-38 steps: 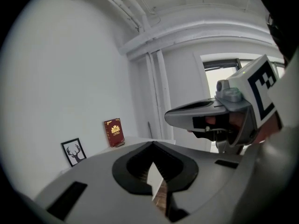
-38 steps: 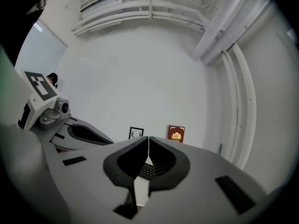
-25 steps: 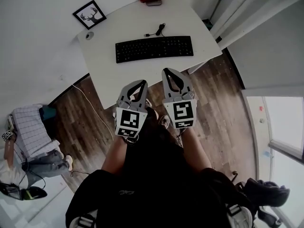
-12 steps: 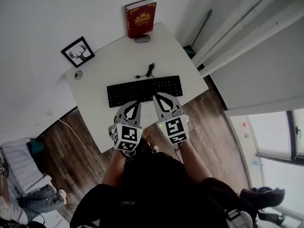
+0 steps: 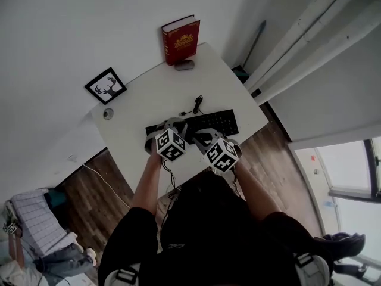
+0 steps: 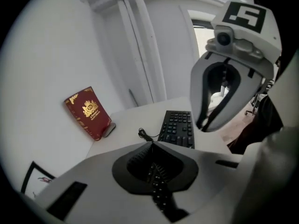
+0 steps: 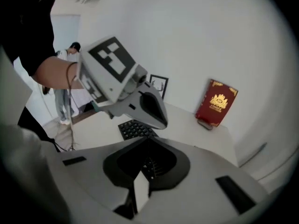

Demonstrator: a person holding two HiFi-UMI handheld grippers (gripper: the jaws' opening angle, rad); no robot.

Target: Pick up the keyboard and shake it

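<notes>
The black keyboard (image 5: 205,123) lies flat on the white table (image 5: 149,100), its cable (image 5: 195,105) curled behind it. My left gripper (image 5: 174,121) hangs shut over the keyboard's left half with nothing in its jaws. My right gripper (image 5: 201,135) is shut and empty too, at the keyboard's near edge around the middle. In the left gripper view the jaws (image 6: 152,144) meet, with the keyboard (image 6: 180,127) just beyond and the right gripper (image 6: 203,123) alongside. The right gripper view shows its jaws (image 7: 148,139) closed, keyboard keys (image 7: 134,129) ahead, and the left gripper (image 7: 161,120) above them.
A red book (image 5: 180,39) stands against the wall at the table's back, a grey mouse (image 5: 184,64) in front of it. A framed deer picture (image 5: 108,86) and a small round object (image 5: 108,113) sit at the left. A person (image 7: 65,92) stands far off.
Both grippers have moved forward and down, from above the floor in front of the table to just over the keyboard. Both stay shut and empty.
</notes>
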